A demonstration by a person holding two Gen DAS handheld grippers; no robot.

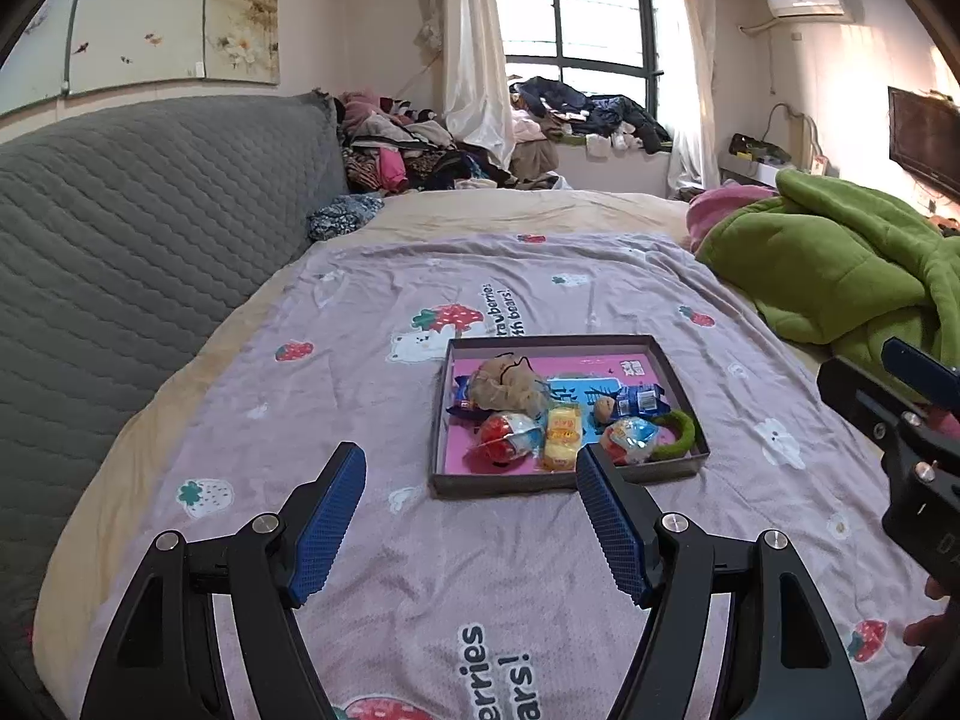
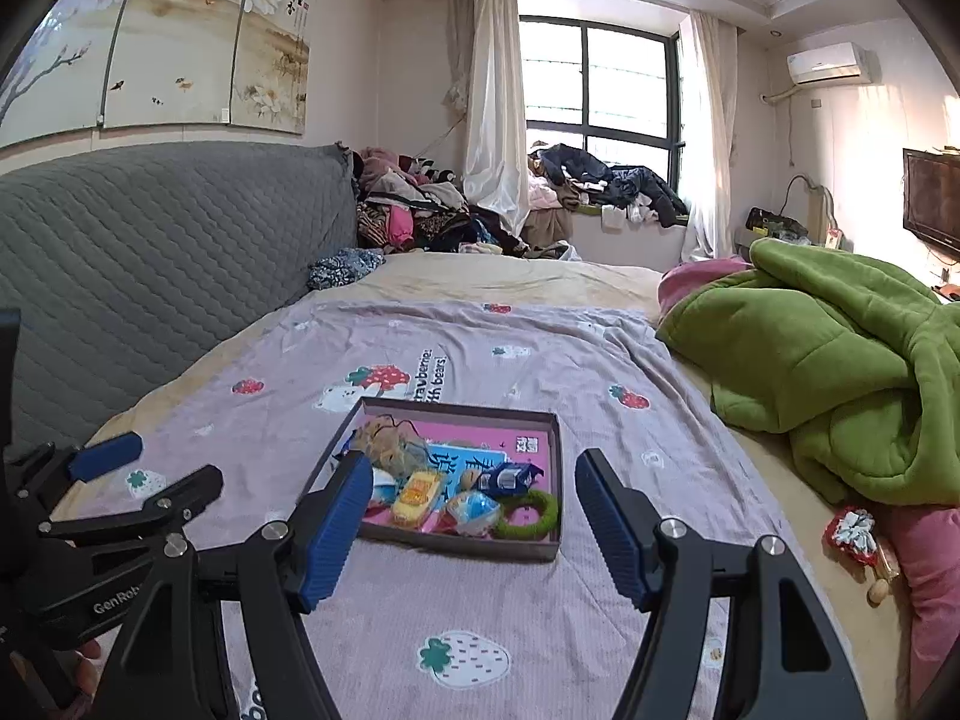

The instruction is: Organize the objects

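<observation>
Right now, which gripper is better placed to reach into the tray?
Left, marginally. The left gripper is open with the tray right at its fingertips; the right gripper is open too.

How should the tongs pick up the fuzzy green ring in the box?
Probably from above, pinching one side of the green ring, one finger in its hole and one outside. It lies flat in the box's near right corner, so the walls block a sideways reach. The right tongs hang open nearby.

Left wrist view: low above bedspread [image 1: 420,570], facing window [image 1: 576,12], tray [image 1: 558,483] near ahead. Right wrist view: alongside, same heading. Shared: tray [image 2: 456,543], bedspread [image 2: 480,612], window [image 2: 600,78].
</observation>
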